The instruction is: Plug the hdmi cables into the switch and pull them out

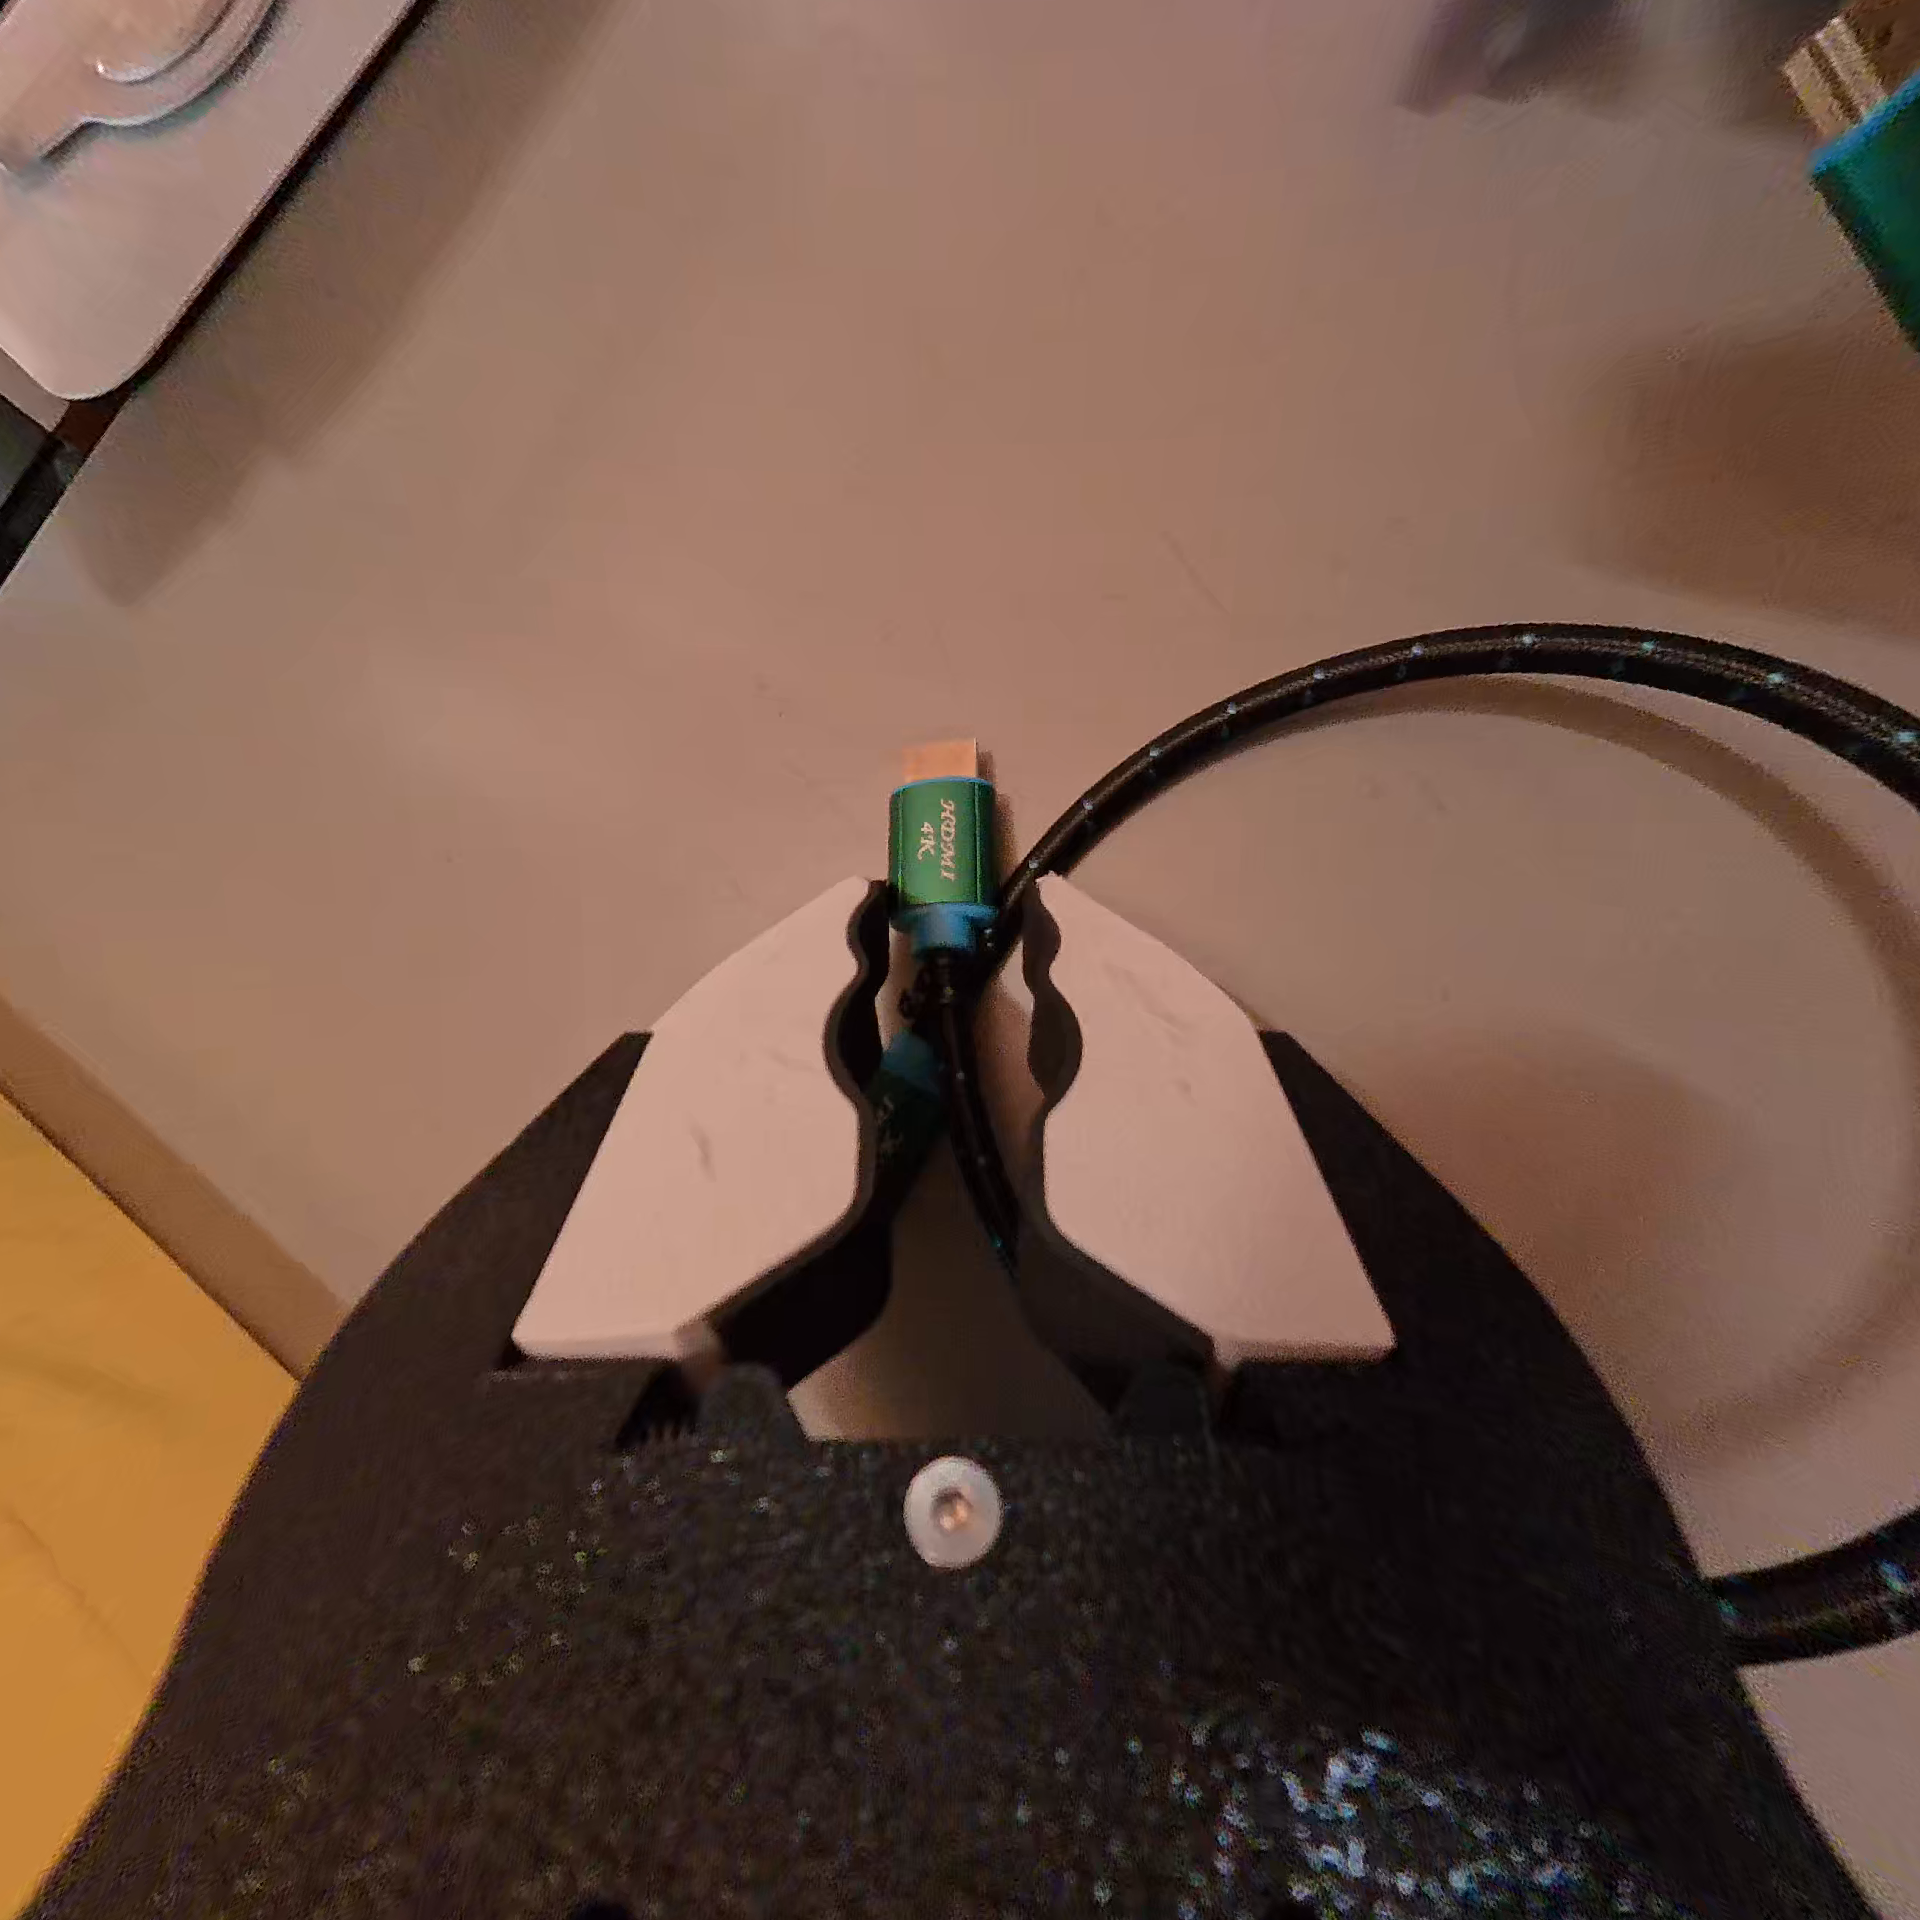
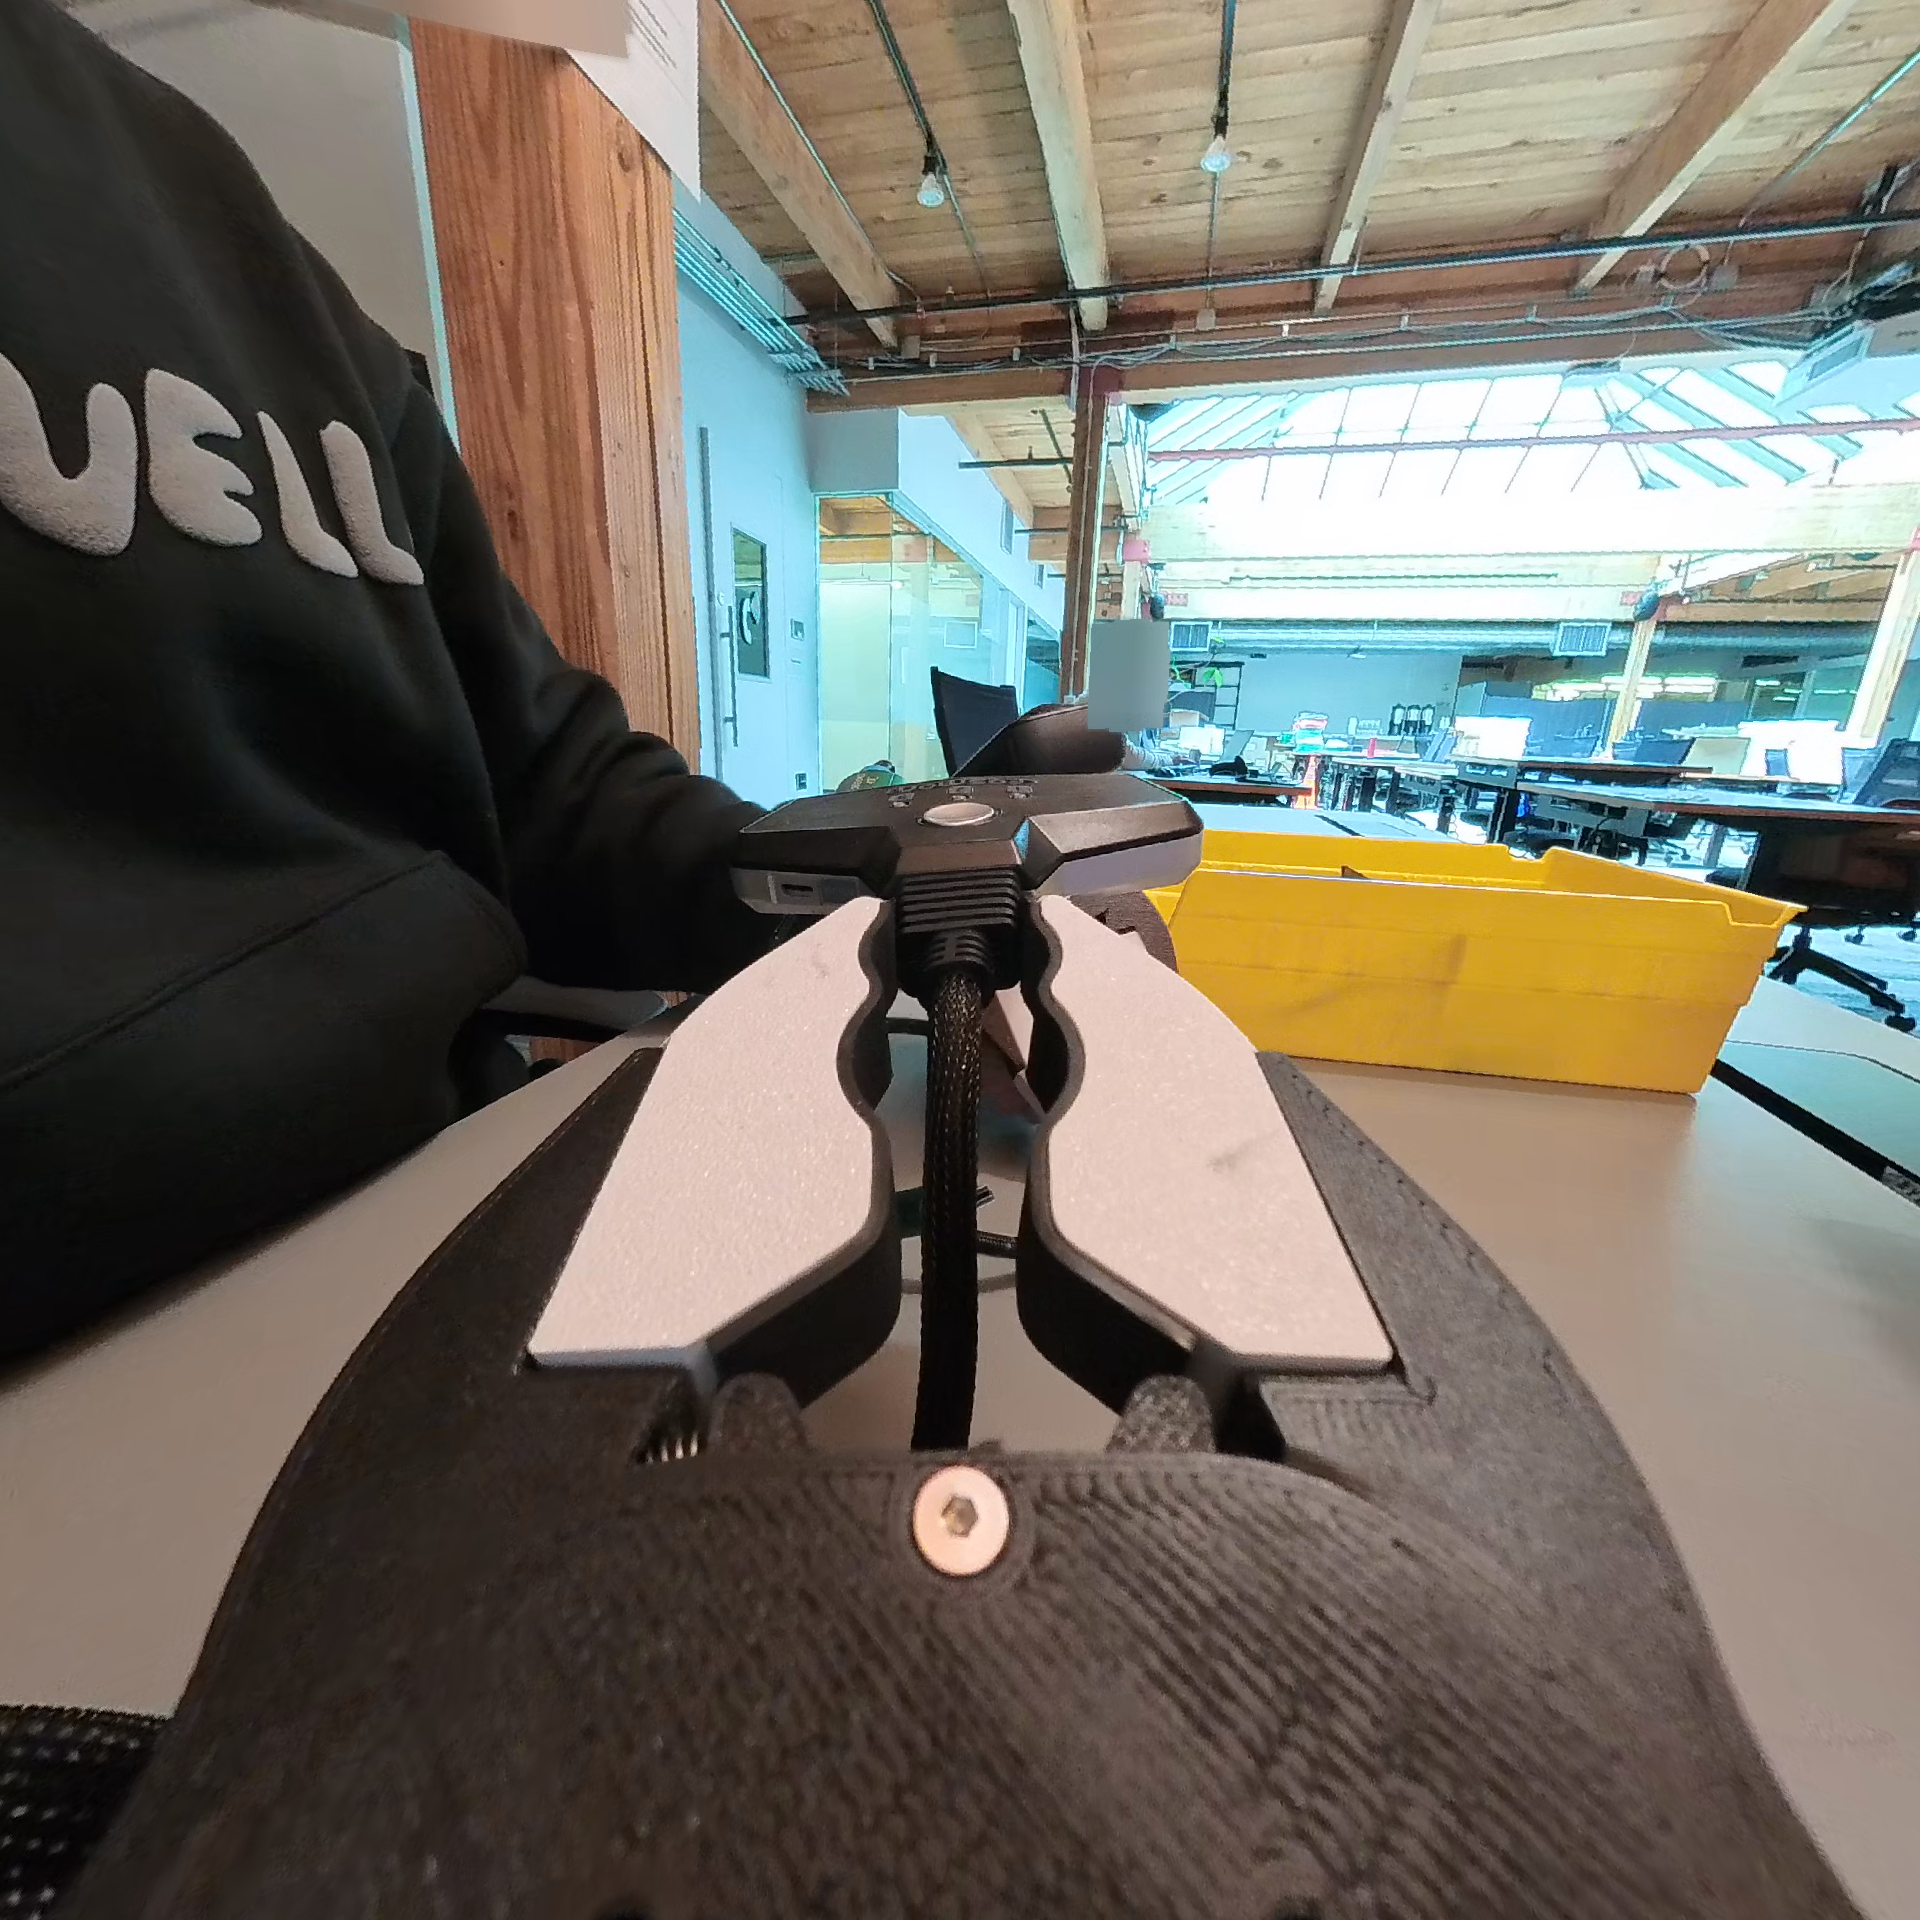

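Observation:
In the left wrist view my left gripper is shut on a green HDMI plug at its blue collar. The plug's metal tip points away over the grey table. Its black braided cable loops round to the right. A second green plug shows dimly between the fingers, lower down. In the right wrist view my right gripper is shut on the ribbed cable collar of the black HDMI switch, held level above the table. The switch's braided cable runs back between the fingers.
Another green connector, blurred, sits at the top right of the left wrist view. A clear plastic package lies at the far left. A yellow bin stands on the table right of the switch. A person in a black hoodie is at the left.

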Available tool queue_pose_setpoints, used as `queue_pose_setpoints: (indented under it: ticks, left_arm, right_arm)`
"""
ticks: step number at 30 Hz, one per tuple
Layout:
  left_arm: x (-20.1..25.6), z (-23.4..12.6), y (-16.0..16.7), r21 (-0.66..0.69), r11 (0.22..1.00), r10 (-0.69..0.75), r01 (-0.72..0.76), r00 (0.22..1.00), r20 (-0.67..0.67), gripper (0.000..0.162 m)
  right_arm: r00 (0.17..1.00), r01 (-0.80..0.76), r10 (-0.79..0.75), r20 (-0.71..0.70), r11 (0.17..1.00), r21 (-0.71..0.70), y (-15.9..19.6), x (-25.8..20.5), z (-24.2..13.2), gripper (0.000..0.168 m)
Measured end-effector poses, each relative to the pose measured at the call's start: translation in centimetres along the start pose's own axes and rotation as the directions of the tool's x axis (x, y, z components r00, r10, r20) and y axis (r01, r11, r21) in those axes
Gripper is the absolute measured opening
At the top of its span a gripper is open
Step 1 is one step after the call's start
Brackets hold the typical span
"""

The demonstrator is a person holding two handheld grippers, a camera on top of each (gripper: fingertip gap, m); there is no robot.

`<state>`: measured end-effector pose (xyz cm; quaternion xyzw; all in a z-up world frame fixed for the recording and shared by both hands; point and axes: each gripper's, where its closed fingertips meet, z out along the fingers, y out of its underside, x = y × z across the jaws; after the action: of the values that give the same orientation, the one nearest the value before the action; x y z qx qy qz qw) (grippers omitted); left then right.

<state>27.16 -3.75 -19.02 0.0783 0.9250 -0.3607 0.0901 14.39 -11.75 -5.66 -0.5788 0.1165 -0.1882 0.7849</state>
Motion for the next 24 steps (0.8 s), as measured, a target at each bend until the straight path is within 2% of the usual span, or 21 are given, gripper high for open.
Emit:
queue_pose_setpoints:
  ticks: [7, 11, 14, 18, 24]
  left_arm:
    - [-0.46, 0.06, 0.14, -0.029, 0.996, -0.087, 0.086, 0.994, -0.071, 0.020]
    - [-0.69, -0.01, 0.05, -0.005, 0.983, -0.181, 0.183, 0.972, -0.146, 0.020]
    - [-0.42, 0.01, 0.13, -0.015, 0.991, -0.131, 0.130, 0.981, -0.145, 0.019]
    - [-0.63, 0.08, 0.13, -0.041, 0.978, -0.210, 0.206, 0.964, -0.163, 0.020]
    - [-0.55, 0.19, 0.25, -0.090, 0.975, -0.219, 0.206, 0.957, -0.191, 0.020]
  right_arm:
    - [1.000, 0.001, -0.001, 0.000, 1.000, -0.001, 0.01, -0.01, 0.02, 0.022]
    - [1.000, 0.003, -0.003, 0.000, 1.000, -0.001, 0.03, -0.03, 0.02, 0.022]
    - [1.000, 0.003, -0.003, 0.001, 1.000, -0.002, 0.03, -0.05, 0.02, 0.022]
    - [1.000, 0.004, -0.004, 0.001, 1.000, -0.004, 0.06, -0.05, 0.04, 0.022]
    - [1.000, 0.008, -0.008, -0.001, 1.000, -0.003, 0.04, -0.06, 0.01, 0.022]
